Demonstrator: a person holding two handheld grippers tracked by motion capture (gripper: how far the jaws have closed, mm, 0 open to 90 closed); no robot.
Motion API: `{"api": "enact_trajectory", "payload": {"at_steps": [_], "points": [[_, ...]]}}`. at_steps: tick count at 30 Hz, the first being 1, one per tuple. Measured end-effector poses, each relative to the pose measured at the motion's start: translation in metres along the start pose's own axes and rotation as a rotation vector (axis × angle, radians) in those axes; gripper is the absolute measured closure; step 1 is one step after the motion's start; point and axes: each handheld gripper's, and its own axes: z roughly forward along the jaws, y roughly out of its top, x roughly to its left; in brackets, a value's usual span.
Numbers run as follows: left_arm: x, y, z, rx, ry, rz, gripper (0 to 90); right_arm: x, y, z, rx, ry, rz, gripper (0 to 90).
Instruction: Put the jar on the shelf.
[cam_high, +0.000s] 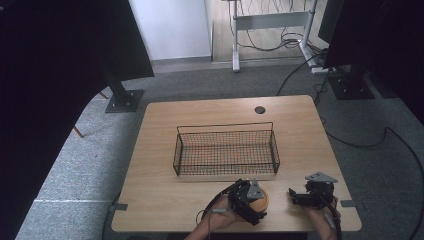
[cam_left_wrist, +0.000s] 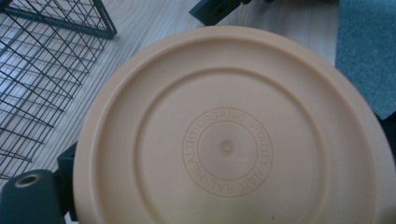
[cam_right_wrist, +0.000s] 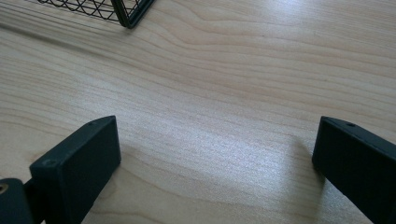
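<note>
A round orange dish with a ring of embossed words on its face sits between my left gripper's jaws; one jaw meets its rim at lower left, the other at the right edge. My left gripper is shut on this dish near the table's front edge, just ahead of the black wire basket. Over bare wood at the front right, my right gripper is open, and in its own view it has its jaws spread wide with nothing between them.
The wooden table has a cable hole at the back. A basket corner lies just ahead of the right gripper. Grey carpet, black stands and loose cables surround the table.
</note>
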Motion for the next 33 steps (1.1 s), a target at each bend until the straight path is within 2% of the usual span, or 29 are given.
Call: {"api": "enact_trajectory", "payload": {"at_steps": [13,33], "points": [[0.009,0.004,-0.014,-0.006,-0.011,-0.018,10.2,0.0,0.0,0.0,0.0,0.0,0.001,0.4],[0.031,0.016,-0.048,-0.004,0.008,-0.007,10.2,0.0,0.0,0.0,-0.001,0.0,-0.001,0.4]]}}
